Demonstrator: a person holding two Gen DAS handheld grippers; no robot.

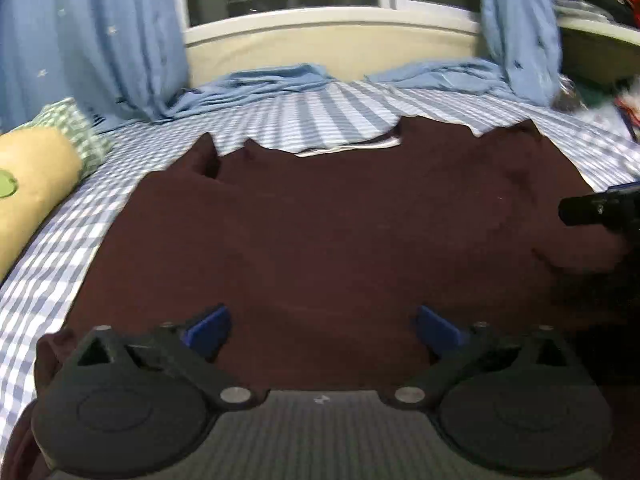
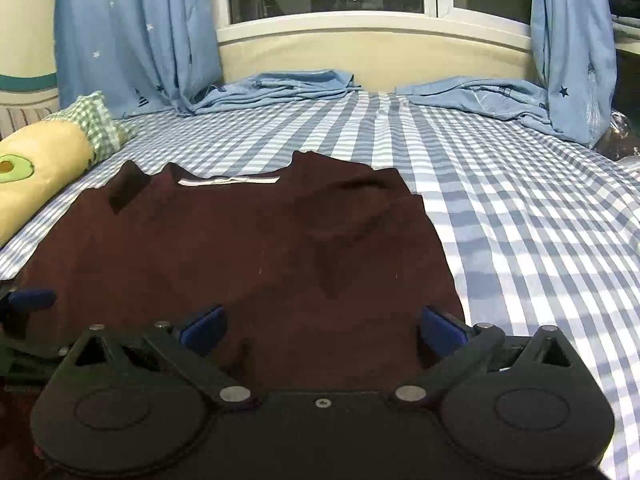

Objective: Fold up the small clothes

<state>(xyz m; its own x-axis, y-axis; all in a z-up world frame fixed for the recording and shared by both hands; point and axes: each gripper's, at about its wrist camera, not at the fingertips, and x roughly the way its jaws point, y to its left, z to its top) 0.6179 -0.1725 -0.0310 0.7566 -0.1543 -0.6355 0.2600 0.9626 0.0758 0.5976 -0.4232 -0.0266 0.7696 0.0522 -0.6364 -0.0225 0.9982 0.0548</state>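
A dark maroon garment [image 1: 328,232] lies spread flat on the blue-and-white checked bedsheet [image 1: 312,116], its collar with a white label at the far side. My left gripper [image 1: 324,330] is open just above the garment's near hem, blue pads wide apart, nothing between them. In the right wrist view the same maroon garment [image 2: 248,248] fills the centre-left, and my right gripper [image 2: 322,330] stands open over its near right part. The left gripper's blue fingertip [image 2: 30,300] shows at the left edge. Part of the right gripper's black body [image 1: 600,210] shows at the right edge.
A yellow bolster pillow [image 2: 36,172] with a green checked end lies at the left. Light blue curtains [image 2: 136,36] hang at both sides of a window, their ends bunched on the bed's far edge. Bare checked bedsheet [image 2: 520,208] stretches to the right of the garment.
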